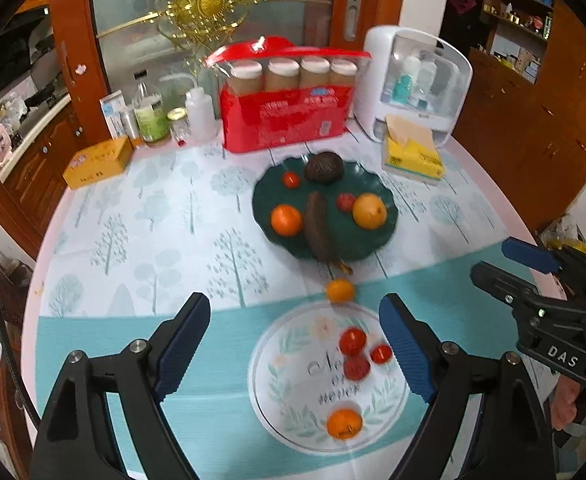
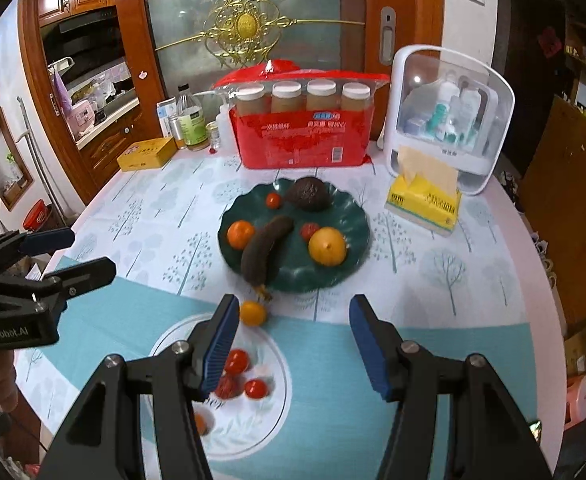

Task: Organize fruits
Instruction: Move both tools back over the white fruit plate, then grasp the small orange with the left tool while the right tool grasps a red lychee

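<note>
My bench (image 1: 141, 216) wears a cloth printed with pale trees, with a teal band along the near side. I take the green plate (image 1: 269, 196) as my landmark. Behind it stands a red package (image 1: 285, 120) topped by four white-lidded jars, with bottles (image 1: 153, 116) and a yellow box (image 1: 97, 162) off to the left of the plate. To the plate's right rear sit a white cabinet (image 1: 417, 80) with a clear front and a yellow tissue box (image 1: 413, 156). Beyond the bench is a wooden-framed glass door (image 2: 253, 12) with gold ornament.

On the green plate lie an avocado (image 1: 324, 167), a dark banana (image 1: 321, 228), an orange (image 1: 287, 220), a yellow citrus (image 1: 369, 210) and two small red fruits. Just in front of the plate a small orange fruit (image 1: 340, 290) rests on the cloth, beside the banana's stem. Nearer still is a white floral plate (image 1: 277, 396) carrying three red fruits (image 1: 353, 342) and another small orange one (image 1: 345, 424).

My left jaws (image 1: 295, 344) stand wide apart and released above the white plate, nothing between them, touching nothing. My right jaws (image 2: 293, 344) are parted about halfway, also empty, hovering over the cloth just right of that white plate.
</note>
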Tool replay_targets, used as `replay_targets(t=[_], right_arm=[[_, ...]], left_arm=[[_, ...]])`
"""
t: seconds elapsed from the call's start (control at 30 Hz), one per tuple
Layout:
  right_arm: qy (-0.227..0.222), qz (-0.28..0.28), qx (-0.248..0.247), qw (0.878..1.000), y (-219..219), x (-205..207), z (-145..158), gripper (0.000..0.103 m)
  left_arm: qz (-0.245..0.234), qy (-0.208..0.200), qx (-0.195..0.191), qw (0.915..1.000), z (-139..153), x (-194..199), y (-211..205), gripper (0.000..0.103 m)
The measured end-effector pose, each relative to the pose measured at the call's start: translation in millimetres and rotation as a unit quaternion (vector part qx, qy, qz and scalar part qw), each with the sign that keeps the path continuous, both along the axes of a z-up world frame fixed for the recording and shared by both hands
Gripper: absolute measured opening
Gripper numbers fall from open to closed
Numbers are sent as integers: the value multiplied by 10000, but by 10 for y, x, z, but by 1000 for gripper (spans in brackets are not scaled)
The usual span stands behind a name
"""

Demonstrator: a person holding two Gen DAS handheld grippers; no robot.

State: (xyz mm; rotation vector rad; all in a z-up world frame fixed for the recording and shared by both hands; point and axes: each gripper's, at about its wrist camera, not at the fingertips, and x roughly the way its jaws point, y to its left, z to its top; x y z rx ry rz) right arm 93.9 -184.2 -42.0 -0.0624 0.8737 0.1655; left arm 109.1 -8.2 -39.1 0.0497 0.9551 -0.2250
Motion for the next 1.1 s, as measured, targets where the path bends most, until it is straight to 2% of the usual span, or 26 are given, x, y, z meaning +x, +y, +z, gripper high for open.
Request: replay_targets(t=[0.3, 0.43, 0.63, 0.8, 0.9, 0.97, 1.0, 1.07, 1.1], right_arm=[[545, -59, 64, 9985, 25, -223, -479, 58], [863, -164, 168, 9960, 12, -277, -726, 58], [1283, -260, 372, 9907, -10, -309, -1076, 58], [1614, -297, 674, 9841, -28, -288, -1278, 58], [1703, -279, 781, 9819, -8, -260, -1329, 58], [1762, -213, 837, 9806, 32, -240, -1354, 58], [1779, -180, 851, 9802, 49, -231, -1359, 58], [1811, -91, 840, 9798, 102, -214, -1382, 58], [1833, -41, 831, 9795, 134, -205, -1402, 58]], left_arm=[[-355, 658, 162, 9971, -744, -358, -111, 86], [-438, 1012, 7, 9939, -1072, -450, -120, 86], [-574, 1237, 107, 9906, -1439, -565, -220, 86], [-667, 1283, 162, 9894, -1590, -618, -301, 85], [-631, 1350, 118, 9888, -1660, -607, -324, 73], [-610, 1468, -10, 9873, -1711, -595, -330, 58], [-588, 1440, -59, 9878, -1711, -605, -322, 57], [-614, 1429, -195, 9876, -1706, -624, -317, 38], [-610, 1437, -215, 9875, -1706, -634, -309, 38]])
